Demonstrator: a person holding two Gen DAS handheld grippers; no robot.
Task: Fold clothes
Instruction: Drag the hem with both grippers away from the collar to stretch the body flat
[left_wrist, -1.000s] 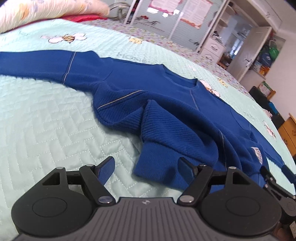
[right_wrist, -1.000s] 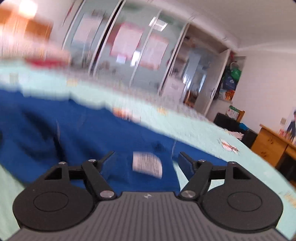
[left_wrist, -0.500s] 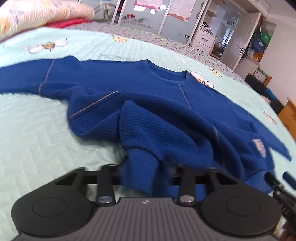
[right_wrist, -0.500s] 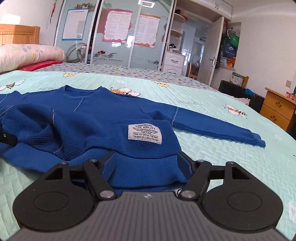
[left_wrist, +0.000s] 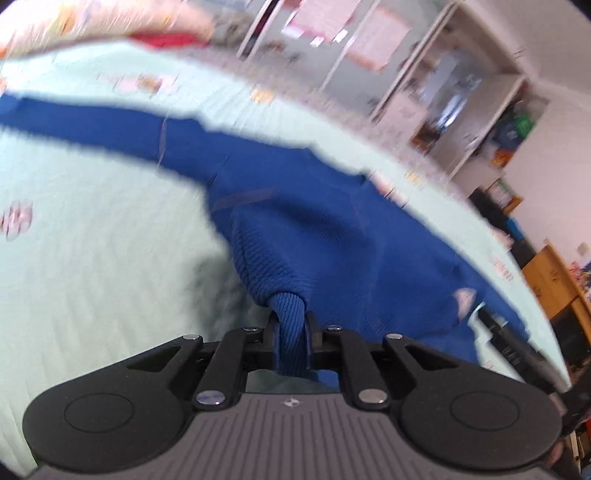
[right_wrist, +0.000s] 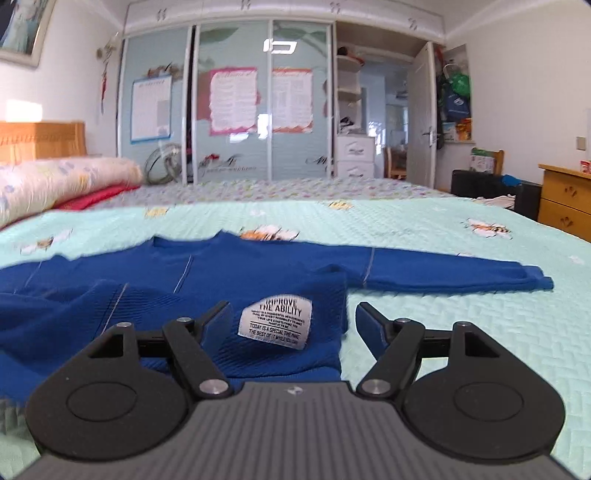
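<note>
Blue ribbed-knit long-sleeve sweater (right_wrist: 229, 273), face up on pale green quilted bedspread (right_wrist: 461, 332), neckline toward 12 o'clock in right wrist view. One sleeve (right_wrist: 454, 275) stretched flat out to 3 o'clock, cuff at its far end. White rectangular patch with black print (right_wrist: 275, 321) on lower front near 6 o'clock, hem below it. Body rumpled and bunched toward 9 o'clock. In blurred left wrist view, other sleeve (left_wrist: 92, 122) runs to 10 o'clock; ribbed hem (left_wrist: 291, 328) pinched and lifted at 6 o'clock.

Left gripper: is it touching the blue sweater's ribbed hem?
Touching. Left wrist view shows the left gripper shut, fingers pinching the ribbed hem of the blue sweater.
</note>
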